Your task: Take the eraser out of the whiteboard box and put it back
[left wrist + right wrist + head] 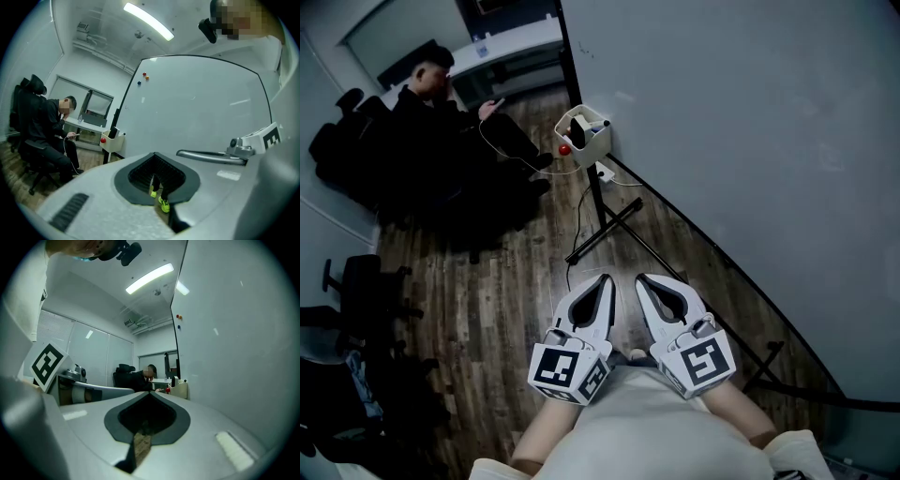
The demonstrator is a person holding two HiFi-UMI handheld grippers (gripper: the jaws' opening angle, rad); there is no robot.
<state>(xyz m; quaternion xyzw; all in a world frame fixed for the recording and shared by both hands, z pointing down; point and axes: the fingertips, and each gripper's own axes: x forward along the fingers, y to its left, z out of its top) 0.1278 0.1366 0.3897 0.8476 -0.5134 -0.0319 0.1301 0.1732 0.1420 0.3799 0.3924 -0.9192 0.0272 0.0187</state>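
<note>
Two claws are hovering side by side at the lower centre of the head view. The left claw [602, 281] and the right claw [645, 279] are both pinched together, gripping nothing. Well apart from them, at the upper centre, the whiteboard box [592, 142] is sitting against the whiteboard's [750, 141] edge, with the dark eraser [579, 125] sticking up out of it. A seated person [431, 103] is occupying the upper left, above the wooden floor [487, 300].

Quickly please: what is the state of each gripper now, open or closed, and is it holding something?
Left gripper: closed, holding nothing.
Right gripper: closed, holding nothing.
</note>
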